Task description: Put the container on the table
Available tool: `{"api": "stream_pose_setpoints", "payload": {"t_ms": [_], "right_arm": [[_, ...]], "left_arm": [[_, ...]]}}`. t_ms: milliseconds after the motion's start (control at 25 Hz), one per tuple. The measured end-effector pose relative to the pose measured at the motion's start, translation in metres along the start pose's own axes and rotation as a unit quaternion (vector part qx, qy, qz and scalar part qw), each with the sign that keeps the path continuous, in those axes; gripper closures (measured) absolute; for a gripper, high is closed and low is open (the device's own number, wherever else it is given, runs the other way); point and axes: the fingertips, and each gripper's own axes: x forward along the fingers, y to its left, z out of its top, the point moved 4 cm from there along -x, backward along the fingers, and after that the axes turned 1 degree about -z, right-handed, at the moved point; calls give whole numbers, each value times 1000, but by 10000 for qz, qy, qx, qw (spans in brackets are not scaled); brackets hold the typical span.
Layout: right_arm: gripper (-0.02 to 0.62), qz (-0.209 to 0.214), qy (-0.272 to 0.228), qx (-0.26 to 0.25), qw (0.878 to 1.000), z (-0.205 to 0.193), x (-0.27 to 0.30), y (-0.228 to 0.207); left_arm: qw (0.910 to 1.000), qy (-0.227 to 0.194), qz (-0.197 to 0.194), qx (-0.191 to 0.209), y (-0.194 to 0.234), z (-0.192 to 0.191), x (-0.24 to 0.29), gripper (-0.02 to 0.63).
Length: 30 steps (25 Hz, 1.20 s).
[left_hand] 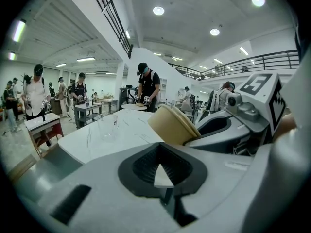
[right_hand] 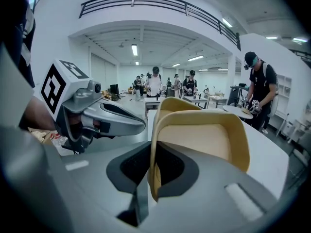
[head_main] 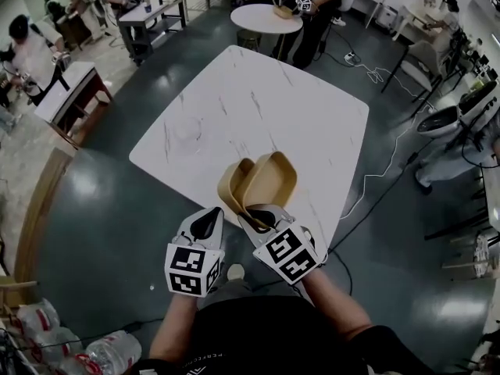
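A tan two-part container [head_main: 262,182] hangs tilted over the near edge of the white marble table [head_main: 312,123]. My right gripper [head_main: 254,217] is shut on the container's near rim. In the right gripper view the rim [right_hand: 154,144] stands upright between the jaws of the right gripper [right_hand: 154,166], and the tray part opens away to the right. My left gripper [head_main: 209,223] is just left of it, off the table's edge, shut with nothing in it. In the left gripper view the left gripper [left_hand: 163,171] points at the table, and the container [left_hand: 172,125] shows at the right.
A clear glass [head_main: 187,127] stands on the table's left part, also visible as the glass [left_hand: 108,126]. A round table [head_main: 266,18] with a person working at it is beyond. A white cable [head_main: 383,170] runs over the floor at the right. Plastic bottles [head_main: 101,350] lie at lower left.
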Motion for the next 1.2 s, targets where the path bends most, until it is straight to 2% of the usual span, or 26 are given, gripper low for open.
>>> {"api": "stream_pose_setpoints", "payload": {"t_ms": [480, 880, 1200], "right_arm": [[569, -245, 383, 93, 9989, 10, 40, -7], [569, -127, 521, -179, 9984, 19, 67, -34], [569, 33, 536, -365, 9979, 28, 89, -63]], "left_arm": [[9996, 69, -231, -134, 46, -1, 11, 611], [9992, 65, 59, -378, 70, 3, 27, 611], [9990, 92, 231, -382, 86, 15, 53, 611]]}}
